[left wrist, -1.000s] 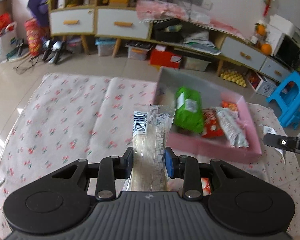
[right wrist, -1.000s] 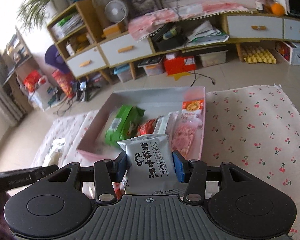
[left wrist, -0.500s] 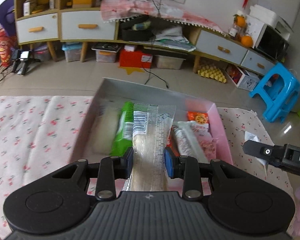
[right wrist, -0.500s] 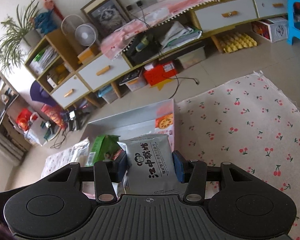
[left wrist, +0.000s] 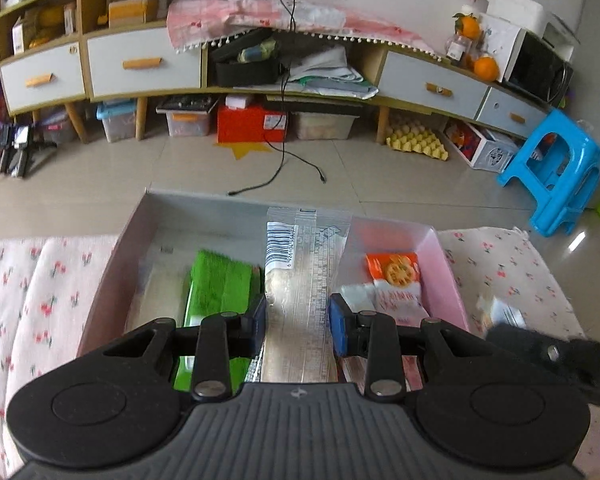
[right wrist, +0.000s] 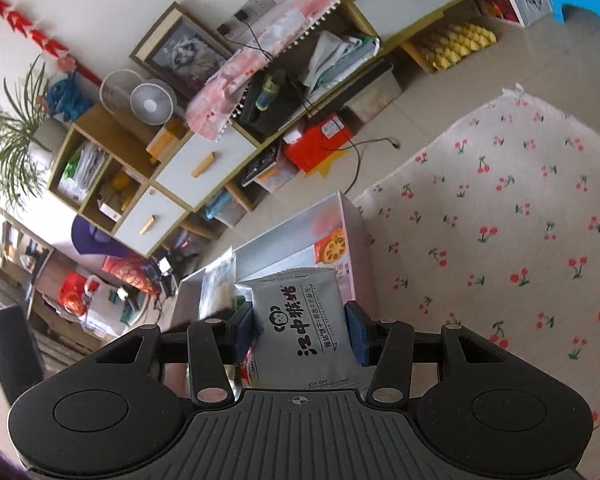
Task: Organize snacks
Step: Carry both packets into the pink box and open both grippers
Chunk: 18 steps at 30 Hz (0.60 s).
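My left gripper [left wrist: 298, 322] is shut on a clear snack packet [left wrist: 302, 268] with a barcode and holds it over the middle of the pink box [left wrist: 448, 276]. In the box lie a green packet [left wrist: 220, 284] and an orange-and-white cracker packet [left wrist: 396, 284]. My right gripper [right wrist: 300, 334] is shut on a grey snack packet [right wrist: 304, 320] with black Chinese lettering, above the box's right end [right wrist: 354, 248]. The clear packet also shows in the right wrist view [right wrist: 218, 284], left of the grey one.
The box sits on a cherry-print cloth [right wrist: 500, 216] on the floor. Beyond it are bare tiles, a black cable [left wrist: 284, 168], a low cabinet with drawers [left wrist: 140, 64] and a blue stool [left wrist: 560, 168]. The right gripper's body [left wrist: 556, 356] shows at the left view's right edge.
Both grippers have moved forward over the pink box with their packets still held. The right wrist view has tilted, and the box now lies right beneath both grippers.
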{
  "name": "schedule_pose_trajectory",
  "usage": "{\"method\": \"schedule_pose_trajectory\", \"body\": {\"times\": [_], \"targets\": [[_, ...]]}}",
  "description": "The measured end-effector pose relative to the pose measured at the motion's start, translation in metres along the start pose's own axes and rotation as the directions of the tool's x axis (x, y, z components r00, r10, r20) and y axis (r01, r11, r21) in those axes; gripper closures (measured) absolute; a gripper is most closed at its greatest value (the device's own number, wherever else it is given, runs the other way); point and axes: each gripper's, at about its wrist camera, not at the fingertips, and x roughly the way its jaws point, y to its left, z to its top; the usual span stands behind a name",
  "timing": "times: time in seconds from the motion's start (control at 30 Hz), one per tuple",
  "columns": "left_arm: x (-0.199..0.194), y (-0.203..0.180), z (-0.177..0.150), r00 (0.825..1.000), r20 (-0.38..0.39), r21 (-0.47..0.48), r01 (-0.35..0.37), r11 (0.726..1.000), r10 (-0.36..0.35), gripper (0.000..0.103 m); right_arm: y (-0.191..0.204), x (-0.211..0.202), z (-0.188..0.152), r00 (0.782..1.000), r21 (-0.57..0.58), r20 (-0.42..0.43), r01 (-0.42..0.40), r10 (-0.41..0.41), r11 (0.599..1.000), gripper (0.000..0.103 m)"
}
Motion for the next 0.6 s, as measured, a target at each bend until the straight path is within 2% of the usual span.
{"method": "schedule_pose_trajectory", "body": {"times": [0.27,0.47,0.6], "targets": [[0.008,-0.011,0.007,0.999,0.043,0.074,0.005,0.997,-0.008,0.07,0.001,0.004,-0.003,1.0,-0.01,-0.011,0.004,-0.004,1.0,0.056],[0.0,-0.007,0.007,0.997,0.071,0.067,-0.021,0.998,0.016,0.06,0.003,0.009,-0.005,1.0,-0.021,-0.024,0.007,-0.007,1.0,0.056],[-0.003,-0.001,0.008,0.998,0.061,0.055,-0.037,0.998,0.034,0.058,0.008,0.012,-0.008,0.999,-0.027,-0.036,-0.01,0.009,1.0,0.056]]}}
